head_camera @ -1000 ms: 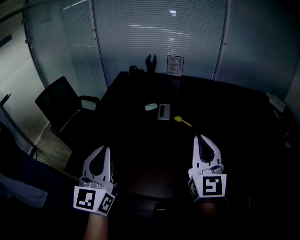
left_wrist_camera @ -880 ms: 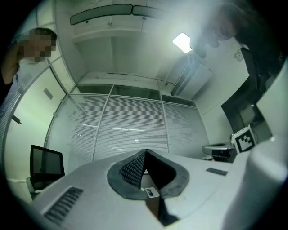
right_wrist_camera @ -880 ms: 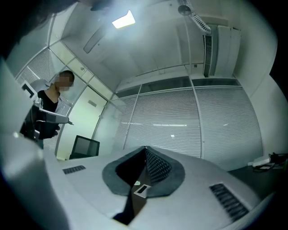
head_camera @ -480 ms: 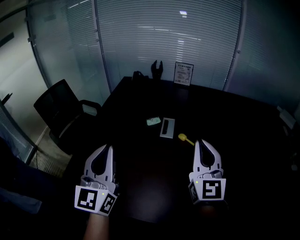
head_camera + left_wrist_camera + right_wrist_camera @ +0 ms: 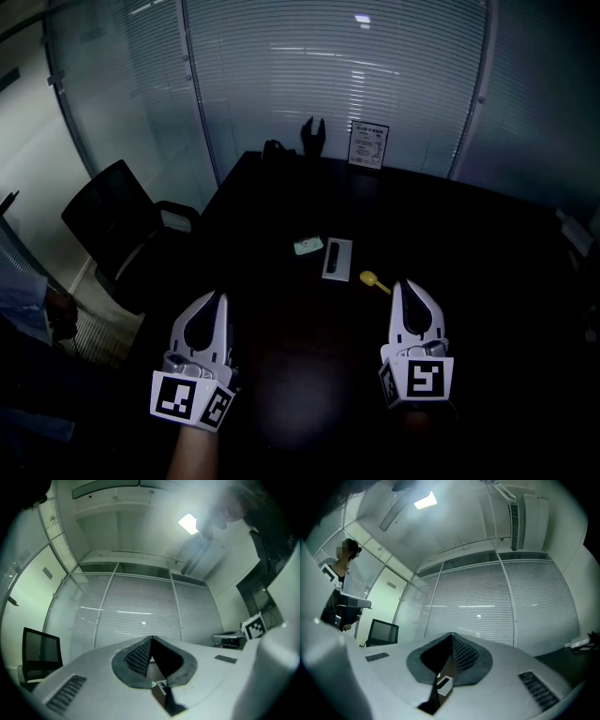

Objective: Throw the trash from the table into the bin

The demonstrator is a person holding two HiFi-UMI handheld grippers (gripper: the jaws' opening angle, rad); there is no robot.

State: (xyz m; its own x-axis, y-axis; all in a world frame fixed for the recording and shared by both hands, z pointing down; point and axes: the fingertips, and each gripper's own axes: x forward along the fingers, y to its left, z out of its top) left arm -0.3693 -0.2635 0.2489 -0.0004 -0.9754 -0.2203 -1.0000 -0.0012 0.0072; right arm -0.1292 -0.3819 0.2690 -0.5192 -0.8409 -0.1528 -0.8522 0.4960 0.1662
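The left white two-jaw gripper (image 5: 217, 298) and the right white two-jaw gripper (image 5: 401, 285) both have jaws pressed together on nothing, over the near part of the dark table (image 5: 487, 253). The trash lies ahead: 1 yellow plastic scrap (image 5: 373, 279) just beyond the right tips, 1 grey flat packet (image 5: 337, 259), 1 pale green wrapper (image 5: 307, 246). Unless the jaws spread first, they may only push the scrap away; no bin is visible

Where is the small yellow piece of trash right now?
Head view: the yellow piece lies on the dark table, just right of the grey rectangular item, near the right tongs tips.
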